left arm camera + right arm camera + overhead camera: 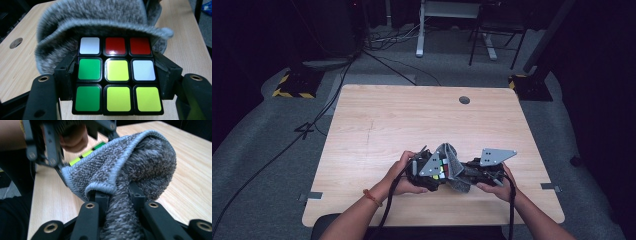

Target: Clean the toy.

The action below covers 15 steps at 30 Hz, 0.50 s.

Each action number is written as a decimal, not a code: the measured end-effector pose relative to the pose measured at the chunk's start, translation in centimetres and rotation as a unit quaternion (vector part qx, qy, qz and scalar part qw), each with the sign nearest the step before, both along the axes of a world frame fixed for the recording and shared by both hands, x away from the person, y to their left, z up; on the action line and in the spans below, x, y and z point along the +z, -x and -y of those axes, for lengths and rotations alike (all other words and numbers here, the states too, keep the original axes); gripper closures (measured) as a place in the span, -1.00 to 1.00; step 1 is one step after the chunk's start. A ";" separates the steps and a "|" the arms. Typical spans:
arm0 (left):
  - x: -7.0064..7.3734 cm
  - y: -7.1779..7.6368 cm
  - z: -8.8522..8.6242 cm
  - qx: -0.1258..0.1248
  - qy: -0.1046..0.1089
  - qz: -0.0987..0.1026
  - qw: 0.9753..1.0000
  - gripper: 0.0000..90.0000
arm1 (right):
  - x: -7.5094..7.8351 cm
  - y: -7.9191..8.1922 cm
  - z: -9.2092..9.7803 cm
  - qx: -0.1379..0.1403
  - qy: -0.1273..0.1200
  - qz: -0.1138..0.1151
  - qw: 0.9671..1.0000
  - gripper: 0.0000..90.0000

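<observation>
Cube-wiping going on over the wooden surface (377, 125), no logos or writing readable anywhere.
Left claw (116, 82) pinches the puzzle cube (116, 75) by its sides; right claw (117, 195) is clamped on the grey cloth (140, 162), draped over the cube's top.

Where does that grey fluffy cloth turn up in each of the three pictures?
High view: grey cloth low centre, between both grippers.
Left gripper view: across the top, draped over the puzzle cube.
Right gripper view: centre, pinched between the jaws.
Shared landmark: the wooden table.
</observation>
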State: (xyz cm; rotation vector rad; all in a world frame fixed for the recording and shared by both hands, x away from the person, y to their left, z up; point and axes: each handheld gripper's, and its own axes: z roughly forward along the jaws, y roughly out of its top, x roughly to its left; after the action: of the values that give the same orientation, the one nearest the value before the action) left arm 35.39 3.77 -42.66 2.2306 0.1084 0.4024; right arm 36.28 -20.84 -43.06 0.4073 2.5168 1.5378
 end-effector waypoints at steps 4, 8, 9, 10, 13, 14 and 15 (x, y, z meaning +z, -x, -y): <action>0.3 0.1 -0.2 0.000 0.007 0.008 1.000 -0.26 | -0.7 -0.2 -0.3 -0.013 0.026 0.001 1.000 0.67; 0.7 0.2 -0.4 -0.004 0.026 0.012 1.000 -0.26 | -1.6 -0.9 -0.4 -0.023 0.048 -0.012 0.999 0.67; 0.8 0.3 -0.5 -0.005 0.032 0.013 0.999 -0.26 | -1.8 -1.0 -0.4 -0.024 0.050 -0.015 0.998 0.67; 0.9 0.3 -0.5 -0.007 0.037 0.012 0.999 -0.26 | -1.9 -1.1 -0.4 -0.024 0.052 -0.020 0.998 0.67; 0.9 0.3 -0.6 -0.011 0.040 0.012 0.999 -0.26 | -2.3 -1.3 -0.4 -0.018 0.048 -0.031 0.998 0.67; 0.9 0.3 -0.6 -0.011 0.041 0.010 0.999 -0.26 | -2.3 -1.4 -0.5 -0.017 0.046 -0.034 0.998 0.67; 0.9 0.3 -0.6 -0.012 0.045 0.008 0.999 -0.26 | -2.3 -1.4 -0.5 -0.014 0.041 -0.035 0.998 0.67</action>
State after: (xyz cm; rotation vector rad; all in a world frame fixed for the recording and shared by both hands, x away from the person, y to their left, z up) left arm 35.11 4.41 -41.75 2.1374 0.0883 0.3950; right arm 37.63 -20.38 -45.37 0.4901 2.6044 1.4280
